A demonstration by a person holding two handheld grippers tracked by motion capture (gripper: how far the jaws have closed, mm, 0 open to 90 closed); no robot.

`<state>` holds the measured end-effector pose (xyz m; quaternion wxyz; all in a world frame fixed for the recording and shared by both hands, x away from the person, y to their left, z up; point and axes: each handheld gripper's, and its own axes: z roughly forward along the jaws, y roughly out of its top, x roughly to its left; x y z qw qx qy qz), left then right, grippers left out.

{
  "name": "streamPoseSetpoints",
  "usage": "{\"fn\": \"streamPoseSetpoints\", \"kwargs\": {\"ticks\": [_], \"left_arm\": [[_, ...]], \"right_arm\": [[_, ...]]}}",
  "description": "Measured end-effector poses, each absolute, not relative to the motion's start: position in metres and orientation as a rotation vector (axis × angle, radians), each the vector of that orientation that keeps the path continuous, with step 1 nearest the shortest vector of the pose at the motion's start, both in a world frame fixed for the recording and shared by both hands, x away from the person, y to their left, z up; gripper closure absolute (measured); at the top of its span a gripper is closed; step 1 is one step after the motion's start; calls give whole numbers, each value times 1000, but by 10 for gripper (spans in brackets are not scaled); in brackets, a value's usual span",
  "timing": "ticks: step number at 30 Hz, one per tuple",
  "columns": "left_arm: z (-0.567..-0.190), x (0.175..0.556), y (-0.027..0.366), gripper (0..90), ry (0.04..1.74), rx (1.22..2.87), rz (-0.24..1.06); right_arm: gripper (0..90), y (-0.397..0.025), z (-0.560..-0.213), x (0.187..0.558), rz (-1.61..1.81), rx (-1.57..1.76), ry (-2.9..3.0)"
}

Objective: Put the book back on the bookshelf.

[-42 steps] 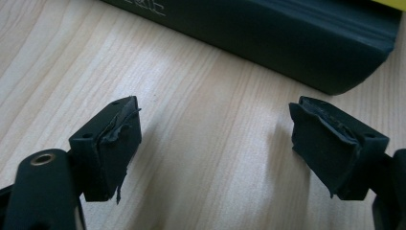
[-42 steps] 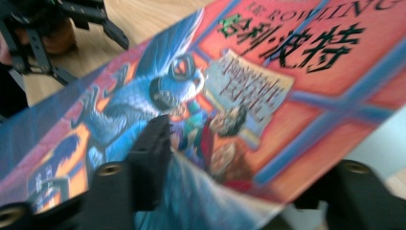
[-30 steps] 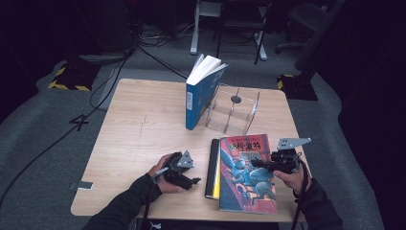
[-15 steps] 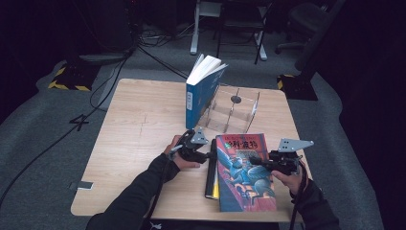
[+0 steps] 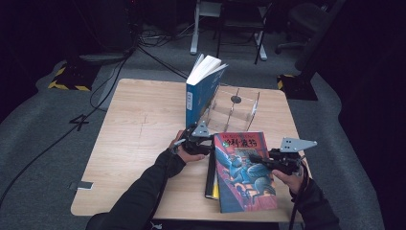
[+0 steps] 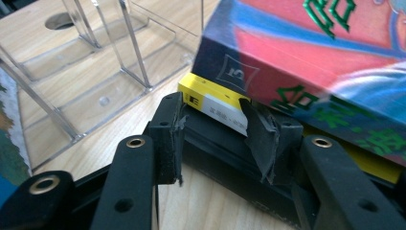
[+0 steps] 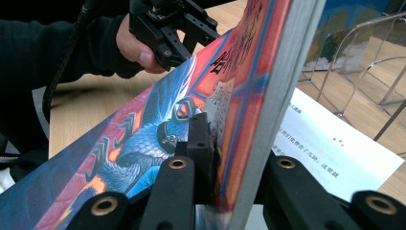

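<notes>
A colourful book (image 5: 242, 167) with a blue creature on its red cover lies tilted on a black and yellow book (image 5: 210, 178). My right gripper (image 5: 254, 158) is shut on its right edge, with one jaw on the cover (image 7: 143, 143) and the other beneath; the right gripper (image 7: 234, 143) lifts that side. My left gripper (image 5: 207, 143) sits at the stack's far left corner. In the left gripper view the left gripper (image 6: 210, 101) stands open, the lower book's yellow corner (image 6: 213, 103) between its pads, under the colourful book (image 6: 311, 57).
A blue book (image 5: 203, 93) stands upright against a clear acrylic rack (image 5: 234, 112) at the back of the wooden table (image 5: 139, 124). The rack (image 6: 86, 72) is just beyond the left jaws. White printed paper (image 7: 325, 139) lies under the lifted book.
The left hand has travelled from the table's front to the far left corner of the stacked books. The colourful book has shifted slightly, its right edge held up by the right gripper.
</notes>
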<state>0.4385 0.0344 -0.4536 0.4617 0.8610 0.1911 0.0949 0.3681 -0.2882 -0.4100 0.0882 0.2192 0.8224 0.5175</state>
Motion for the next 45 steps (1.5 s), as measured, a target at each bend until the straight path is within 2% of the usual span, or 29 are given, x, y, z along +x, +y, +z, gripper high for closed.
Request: {"fn": "streamPoseSetpoints", "kwargs": {"ticks": [7,8,13,23,27,31,33,39,45], "left_arm": [[-439,442,33,820,443,2067,241],[-431,442,30,834,438,2072,287],[-414,448,35,877,440,2010,293],[-380,450,39,898,418,1940,310],[-375,443,33,898,371,1955,317],[-372,440,30,899,356,1943,330],[-371,439,27,900,349,1952,369],[-367,441,27,900,343,1941,373],[-346,444,28,900,347,1886,400]], "right_arm": [[789,-290,-400,372,1580,652,2388],[789,-289,-397,372,1572,645,2380],[790,-283,-385,374,1592,585,2314],[780,-280,-379,369,1611,507,2199],[700,-283,-378,363,1572,480,2255],[675,-282,-376,363,1524,446,2310],[705,-282,-375,366,1517,461,2341],[751,-283,-374,373,1536,486,2360],[787,-281,-364,372,1523,461,2249]]}}
